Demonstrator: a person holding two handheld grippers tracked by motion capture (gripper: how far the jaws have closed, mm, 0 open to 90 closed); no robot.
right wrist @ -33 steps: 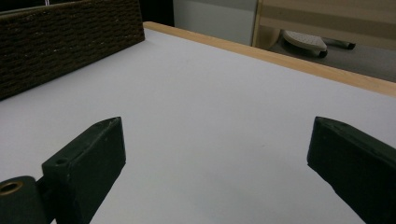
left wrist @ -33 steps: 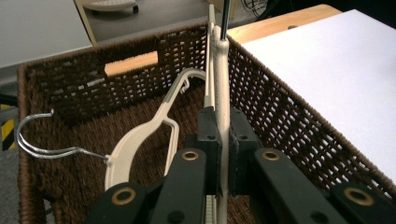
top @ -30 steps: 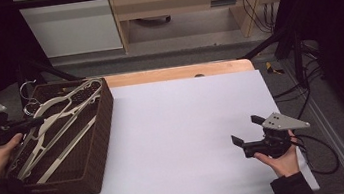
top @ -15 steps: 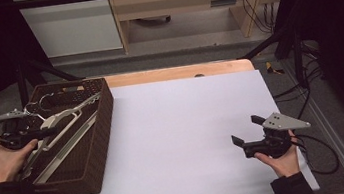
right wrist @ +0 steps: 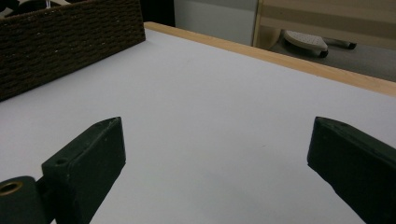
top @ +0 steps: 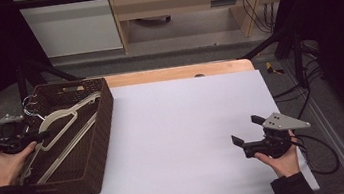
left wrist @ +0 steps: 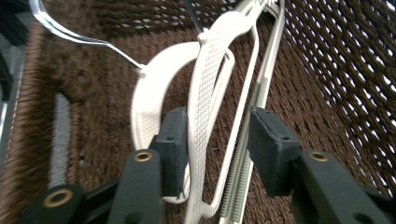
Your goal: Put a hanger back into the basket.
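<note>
Left gripper has sunk into the basket at nine o'clock, jaws just opening around two white hangers; right gripper stays gaping over the counter.

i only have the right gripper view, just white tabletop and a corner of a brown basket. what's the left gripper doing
Observer: The left gripper is down inside the woven basket, its jaws on either side of a cream hanger.
Operator: is it clamped on it
Observer: No. The jaws have just been opening; one pad sits against the hanger, the other stands clear of it.
Operator: anything else in the basket
Observer: Yes, more hangers lie under it, and a wire hook curves up at the near end.
Operator: and my gripper
Observer: The right gripper is open over bare white table, far from the basket.
</note>
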